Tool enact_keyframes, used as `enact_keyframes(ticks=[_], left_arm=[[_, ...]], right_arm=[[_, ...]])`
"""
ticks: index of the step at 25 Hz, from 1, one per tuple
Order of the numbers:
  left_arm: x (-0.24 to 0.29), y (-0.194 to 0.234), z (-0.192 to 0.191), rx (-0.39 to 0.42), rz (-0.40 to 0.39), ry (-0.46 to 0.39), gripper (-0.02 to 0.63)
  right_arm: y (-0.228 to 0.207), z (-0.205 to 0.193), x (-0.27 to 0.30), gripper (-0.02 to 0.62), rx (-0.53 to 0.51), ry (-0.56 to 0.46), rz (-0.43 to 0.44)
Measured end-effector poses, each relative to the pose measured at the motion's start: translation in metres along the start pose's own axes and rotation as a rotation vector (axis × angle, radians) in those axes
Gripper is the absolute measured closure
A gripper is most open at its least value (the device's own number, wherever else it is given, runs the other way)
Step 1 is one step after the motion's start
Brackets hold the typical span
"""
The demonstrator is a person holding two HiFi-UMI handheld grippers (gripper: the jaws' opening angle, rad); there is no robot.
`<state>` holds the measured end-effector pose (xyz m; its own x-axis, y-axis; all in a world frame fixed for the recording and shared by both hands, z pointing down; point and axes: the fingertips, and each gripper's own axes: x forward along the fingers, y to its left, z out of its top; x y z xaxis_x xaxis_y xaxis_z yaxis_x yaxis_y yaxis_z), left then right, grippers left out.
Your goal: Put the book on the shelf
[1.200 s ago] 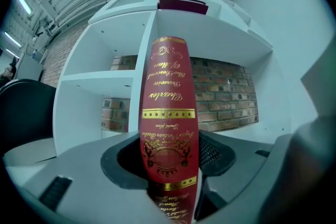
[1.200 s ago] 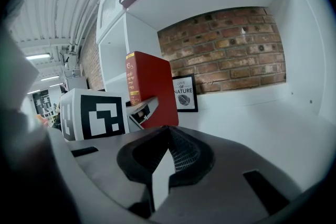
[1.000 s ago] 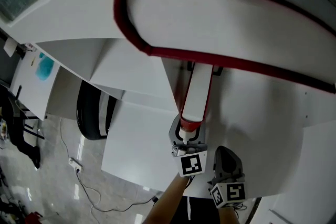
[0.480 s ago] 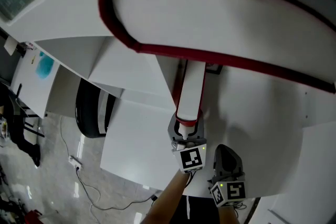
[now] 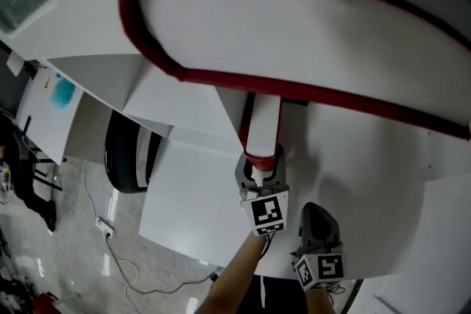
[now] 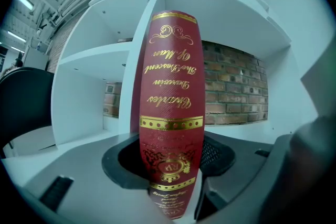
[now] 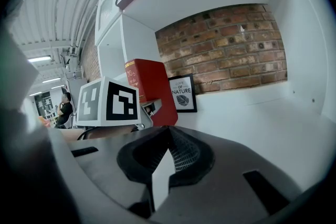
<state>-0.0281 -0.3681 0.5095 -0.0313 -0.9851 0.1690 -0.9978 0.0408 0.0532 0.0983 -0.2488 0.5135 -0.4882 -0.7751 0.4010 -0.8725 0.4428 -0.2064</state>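
1. The book (image 6: 170,107), red with gold lettering on its spine, is being gripped at the lower end of that spine by the left tongs (image 5: 257,171), whose jaws are being pressed against its two covers.
2. The book is being held upright inside an open compartment of the white shelf (image 6: 89,97), with its spine facing outward toward the left tongs.
3. In the right gripper view, the book is being shown just beside a framed picture (image 7: 182,94) that is being leaned against the brick wall (image 7: 231,44) at the back of the compartment.
4. Whether the book's bottom edge is being supported by the shelf board cannot be told, as it is being hidden by the marker cube (image 7: 107,102) of the left tongs.
5. The right tongs (image 7: 167,152) are being kept closed with nothing between the jaws, and are being held near the left tongs, to their right and farther out from the shelf.
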Motion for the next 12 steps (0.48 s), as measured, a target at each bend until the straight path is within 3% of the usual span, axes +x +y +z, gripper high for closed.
enact_keyframes(ticks=[12], left_arm=[[0.018,-0.007,0.003,0.001,-0.029,0.002,0.359]], right_arm=[[-0.011,0.001,0.010,0.580,0.014,0.001,-0.015]])
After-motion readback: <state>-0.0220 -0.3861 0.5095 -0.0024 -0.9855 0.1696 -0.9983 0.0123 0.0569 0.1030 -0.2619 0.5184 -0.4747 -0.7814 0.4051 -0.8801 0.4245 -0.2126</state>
